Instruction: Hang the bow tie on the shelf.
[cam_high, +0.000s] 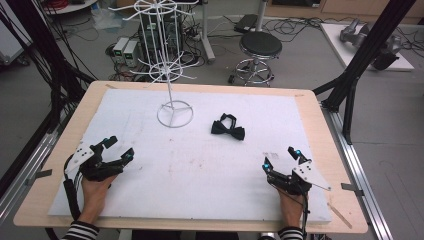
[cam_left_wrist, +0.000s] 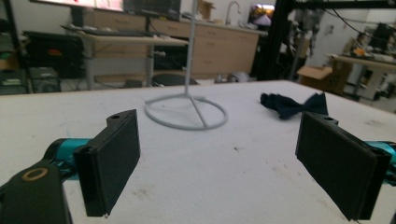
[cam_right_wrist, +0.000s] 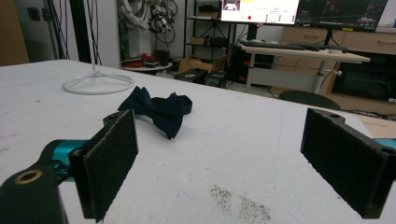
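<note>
A dark navy bow tie (cam_high: 228, 127) lies flat on the white mat (cam_high: 200, 165), right of the centre and toward the far side. It also lies ahead of the jaws in the left gripper view as the bow tie (cam_left_wrist: 292, 105) and in the right gripper view as the bow tie (cam_right_wrist: 159, 111). A white wire display stand (cam_high: 170, 60) rises from a ring base (cam_high: 175, 114) just left of the tie. My left gripper (cam_high: 119, 148) rests open near the mat's front left. My right gripper (cam_high: 281, 157) rests open at the front right. Nothing is between either pair of jaws.
The mat covers a wooden table (cam_high: 320, 125) with bare edges around it. Beyond the far edge stand a black stool (cam_high: 260, 47), black frame posts (cam_high: 365, 55) and cables on the floor. The stand's ring base (cam_left_wrist: 187, 112) lies ahead of the left gripper.
</note>
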